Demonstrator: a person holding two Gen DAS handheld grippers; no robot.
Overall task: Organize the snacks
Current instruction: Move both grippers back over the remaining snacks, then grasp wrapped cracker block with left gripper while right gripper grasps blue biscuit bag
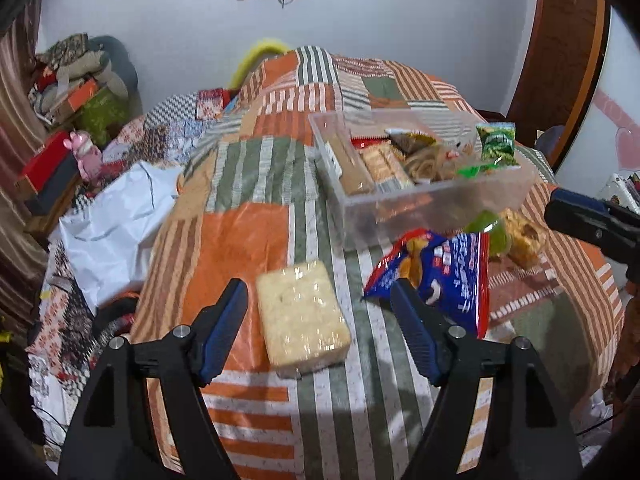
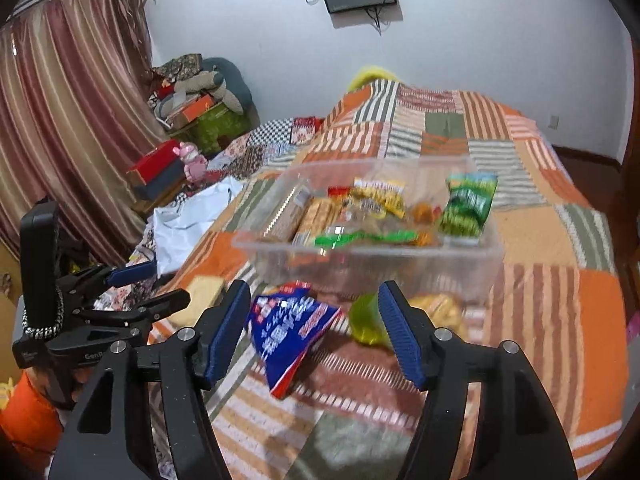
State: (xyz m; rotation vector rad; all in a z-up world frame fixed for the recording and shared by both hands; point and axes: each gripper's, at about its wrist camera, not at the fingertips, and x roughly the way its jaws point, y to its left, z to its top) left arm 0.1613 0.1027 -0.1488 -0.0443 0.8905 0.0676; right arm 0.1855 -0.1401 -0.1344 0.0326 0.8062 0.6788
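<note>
two hand-held grippers hover over a bed covered with an orange, green and white patchwork quilt (image 1: 256, 236), both with jaws released and empty. the left gripper (image 1: 320, 316) frames a pale rectangular wrapped snack block (image 1: 302, 316) lying on the quilt. the right gripper (image 2: 312, 320) points at a blue and red crinkled snack bag (image 2: 290, 332). at twelve o'clock from the bag sits a clear plastic rectangular box (image 2: 372, 264) already filled with assorted packets.

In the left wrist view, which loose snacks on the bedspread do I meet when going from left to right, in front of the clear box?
Pale wrapped cake block → blue snack bag → green packet → brown crispy snack bar.
</note>
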